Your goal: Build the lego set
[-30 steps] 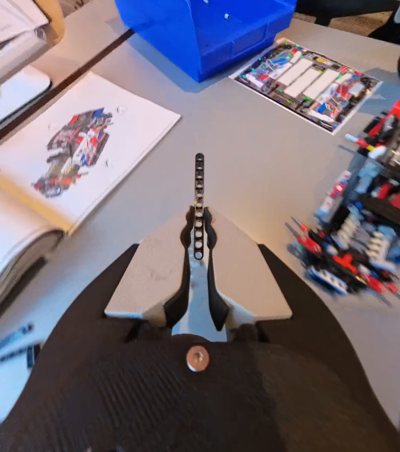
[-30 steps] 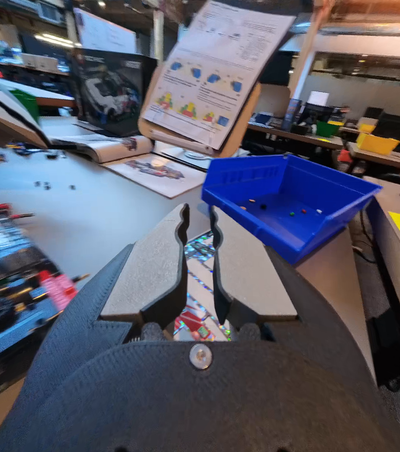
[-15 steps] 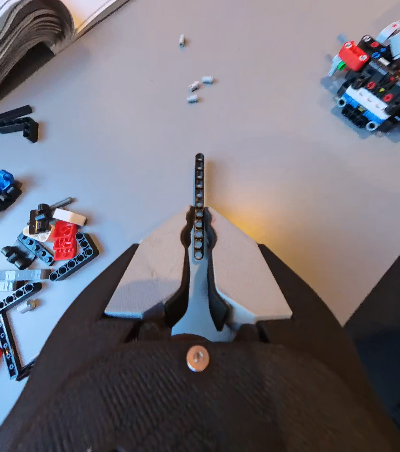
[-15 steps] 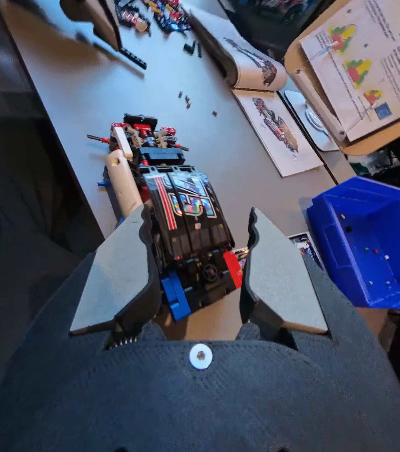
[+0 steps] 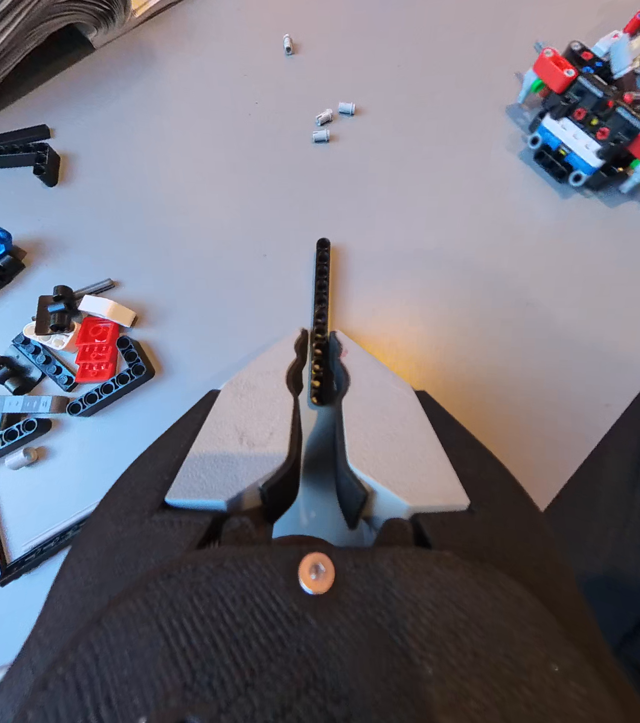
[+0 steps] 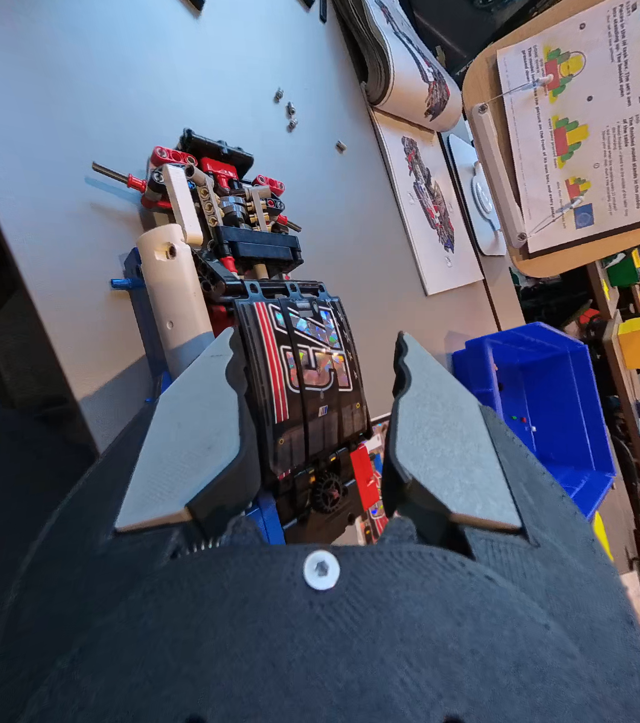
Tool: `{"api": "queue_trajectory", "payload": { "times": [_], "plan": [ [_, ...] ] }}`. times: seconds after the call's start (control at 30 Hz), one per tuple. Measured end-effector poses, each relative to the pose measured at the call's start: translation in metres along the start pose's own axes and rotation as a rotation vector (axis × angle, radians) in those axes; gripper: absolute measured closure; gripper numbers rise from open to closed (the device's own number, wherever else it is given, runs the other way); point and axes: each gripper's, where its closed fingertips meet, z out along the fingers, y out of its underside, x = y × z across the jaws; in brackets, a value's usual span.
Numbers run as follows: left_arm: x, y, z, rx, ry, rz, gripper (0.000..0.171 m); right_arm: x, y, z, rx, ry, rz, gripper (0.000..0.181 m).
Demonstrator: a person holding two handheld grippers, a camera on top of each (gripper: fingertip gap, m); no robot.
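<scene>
My left gripper [image 5: 319, 336] is shut on the near end of a long black beam with holes [image 5: 322, 281], which sticks out forward above the grey table [image 5: 428, 234]. The partly built lego car [image 5: 600, 117] lies at the far right in the left wrist view. In the right wrist view the car [image 6: 232, 219] lies lengthwise near the table's left edge. My right gripper [image 6: 314, 340] is open wide, its fingers on either side of the car's black panel with stripes [image 6: 310, 391]. The left finger is against the panel's edge; the right one stands apart from it.
Loose black, red and white parts [image 5: 76, 360] lie at the left, with a black L-shaped beam [image 5: 17, 152] and small grey pins [image 5: 328, 117] farther off. An open booklet [image 6: 408, 70], a blue bin [image 6: 537, 410] and a clipboard sheet [image 6: 584, 117] lie beyond the car. One gripper's finger ends stand about 30 centimeters off the other's.
My left gripper swung from the booklet and bin to the loose parts, still holding the beam. My right gripper opened wide and came down over the car.
</scene>
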Motion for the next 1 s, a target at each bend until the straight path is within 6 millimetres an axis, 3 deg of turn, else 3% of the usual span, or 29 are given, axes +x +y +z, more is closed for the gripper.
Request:
{"api": "queue_trajectory", "payload": {
  "times": [0.4, 0.57, 0.8, 0.93, 1.0],
  "plan": [
    [0.0, 0.001, -0.001, 0.003, -0.006, 0.004, 0.165, 0.061, 0.02, 0.048, -0.148, 0.186, 0.056, 0.111],
    [0.0, 0.001, -0.001, 0.005, -0.001, 0.003, 0.164, 0.068, 0.014, 0.052, -0.133, 0.179, 0.144, 0.114],
    [0.005, 0.001, -0.001, 0.006, 0.01, 0.037, 0.167, 0.041, -0.023, 0.024, 0.093, 0.013, 0.343, 0.124],
    [0.008, 0.0, 0.0, 0.007, 0.042, 0.04, 0.167, -0.01, -0.076, -0.001, 0.445, -0.32, 0.543, 0.132],
    [0.009, 0.0, 0.0, 0.006, 0.058, 0.043, 0.167, -0.036, -0.078, 0.004, 0.454, -0.391, 0.572, 0.133]
  ]
}}
